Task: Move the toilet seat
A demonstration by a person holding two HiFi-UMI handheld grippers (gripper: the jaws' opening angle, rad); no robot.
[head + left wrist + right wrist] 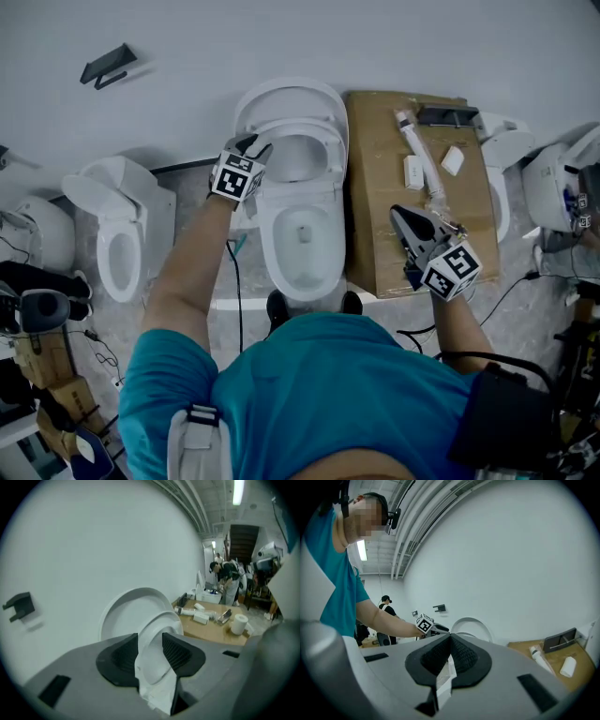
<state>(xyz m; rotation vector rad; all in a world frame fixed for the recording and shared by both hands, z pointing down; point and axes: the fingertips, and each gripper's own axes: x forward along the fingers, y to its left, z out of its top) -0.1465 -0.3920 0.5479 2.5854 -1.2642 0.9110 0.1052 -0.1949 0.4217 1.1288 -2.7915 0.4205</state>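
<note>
A white toilet (302, 234) stands against the wall, its lid (291, 94) leaning back on the wall. The toilet seat (333, 155) is lifted partway, tilted between bowl and lid. My left gripper (255, 146) is at the seat's left rim. In the left gripper view the seat (161, 625) fills the gap between the dark pads, so the left gripper (150, 639) is shut on it, with the lid (124, 611) behind. My right gripper (401, 217) hovers over the cardboard to the right of the toilet. It (451, 637) is shut with nothing in it.
A cardboard sheet (394, 187) right of the toilet carries tubes, small boxes and a dark bracket. Another toilet (117, 234) stands at the left and more white fixtures (506, 159) at the right. A dark bracket (108, 66) hangs on the wall. Cables run across the floor.
</note>
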